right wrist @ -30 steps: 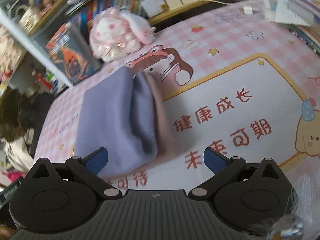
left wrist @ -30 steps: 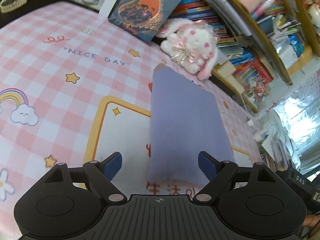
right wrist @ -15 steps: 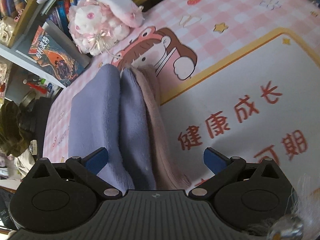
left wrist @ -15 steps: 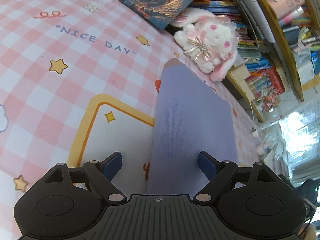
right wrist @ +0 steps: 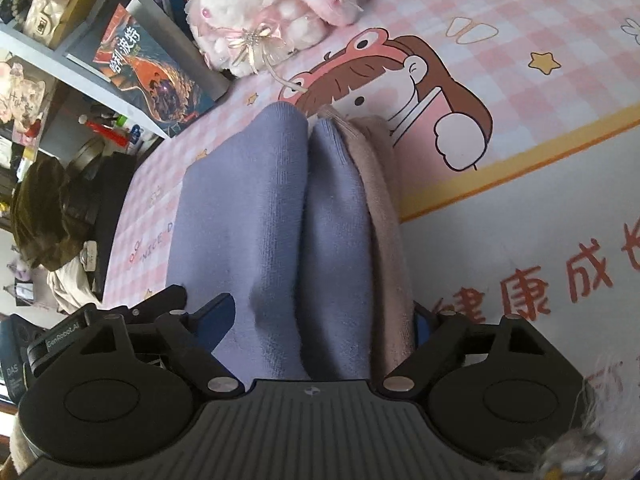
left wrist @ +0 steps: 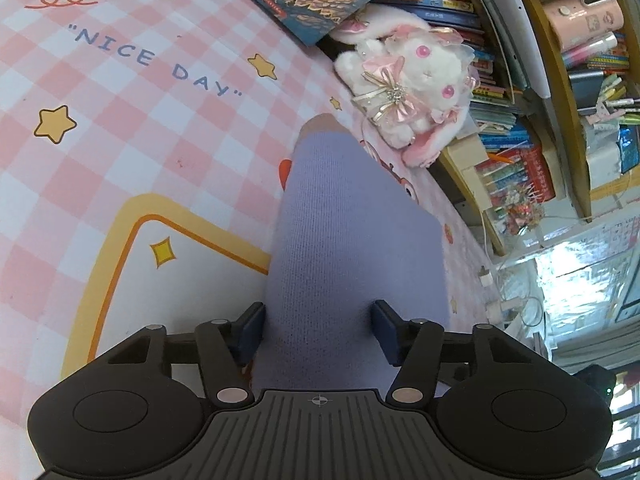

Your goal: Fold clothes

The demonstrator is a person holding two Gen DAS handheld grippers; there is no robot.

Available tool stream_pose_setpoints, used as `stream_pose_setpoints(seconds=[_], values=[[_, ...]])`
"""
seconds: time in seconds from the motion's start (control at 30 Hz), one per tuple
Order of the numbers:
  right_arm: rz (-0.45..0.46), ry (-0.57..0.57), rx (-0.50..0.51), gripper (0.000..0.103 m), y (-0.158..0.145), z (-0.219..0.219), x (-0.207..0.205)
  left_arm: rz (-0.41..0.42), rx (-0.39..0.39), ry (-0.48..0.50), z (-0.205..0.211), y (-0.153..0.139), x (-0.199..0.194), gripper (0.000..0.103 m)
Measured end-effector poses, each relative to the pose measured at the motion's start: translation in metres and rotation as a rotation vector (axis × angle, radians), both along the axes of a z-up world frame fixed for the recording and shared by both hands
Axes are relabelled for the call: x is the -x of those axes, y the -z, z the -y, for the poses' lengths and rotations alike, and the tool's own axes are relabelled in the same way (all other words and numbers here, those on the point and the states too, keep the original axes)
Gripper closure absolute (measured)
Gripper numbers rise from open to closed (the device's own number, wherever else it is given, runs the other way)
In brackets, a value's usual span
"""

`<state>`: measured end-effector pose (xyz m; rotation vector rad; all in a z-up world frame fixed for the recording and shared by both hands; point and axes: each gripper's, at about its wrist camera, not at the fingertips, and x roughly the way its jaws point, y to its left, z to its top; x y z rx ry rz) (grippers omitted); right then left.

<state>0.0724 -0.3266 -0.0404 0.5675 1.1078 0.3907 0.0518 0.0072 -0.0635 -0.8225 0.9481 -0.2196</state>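
— Straddling the folded lavender garment (left wrist: 352,248), the left gripper (left wrist: 318,330) sits at its near end, one blue pad on either side of the cloth. Where does the bundle lie?

— On the pink checked mat (left wrist: 120,128), stretching straight away from both tools toward the plush rabbit (left wrist: 412,92) and the bookshelf (left wrist: 568,128). Its long axis runs along the line of the fingers in both views, so any lift or fold would carry along that axis.

— And the right gripper (right wrist: 324,320)?

— At an end of the same stack, which shows there as two lavender rolls with a dusty pink layer (right wrist: 384,216) on the outer side. Its jaws have the whole thickness between them, the blue pads partly hidden by cloth.

— Are they gripping?

— The left jaws stand moderately wide, with the left pad against the knit and a sliver of gap at the right – closing, by the look of it, but not yet pinching. On the right the pads sit tight to the stack, though whether they squeeze it I cannot tell.

— Which hand is nearer?

— Neither, really – both are right on the cloth, each low and tilted down over the mat, with the garment running under the tool body
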Motion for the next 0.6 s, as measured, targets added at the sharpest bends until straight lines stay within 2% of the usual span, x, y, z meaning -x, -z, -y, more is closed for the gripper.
stream_pose_setpoints(seconds=[0.07,0.1,0.17,0.27,0.37,0.6], values=[[-0.005,0.023,-0.004,0.044,0.002,0.002,-0.002,-0.001,-0.001,-0.001,0.001,0.0,-0.001,0.051],[-0.011,0.029,-0.012,0.047,0.003,0.004,-0.004,0.0,-0.009,0.003,0.003,-0.001,-0.002,0.053],[-0.02,0.033,-0.026,0.06,0.005,0.004,-0.006,0.005,-0.033,0.009,0.007,-0.004,-0.004,0.056],[0.044,0.008,0.032,0.068,-0.005,-0.007,-0.002,0.036,-0.095,0.02,0.014,-0.015,-0.003,0.061],[0.129,-0.022,0.081,0.072,-0.02,-0.018,0.004,0.094,-0.161,0.037,0.02,-0.03,-0.003,0.063],[0.265,-0.061,0.093,0.073,-0.047,-0.035,0.002,0.2,-0.21,0.028,0.009,-0.059,-0.008,0.064]])
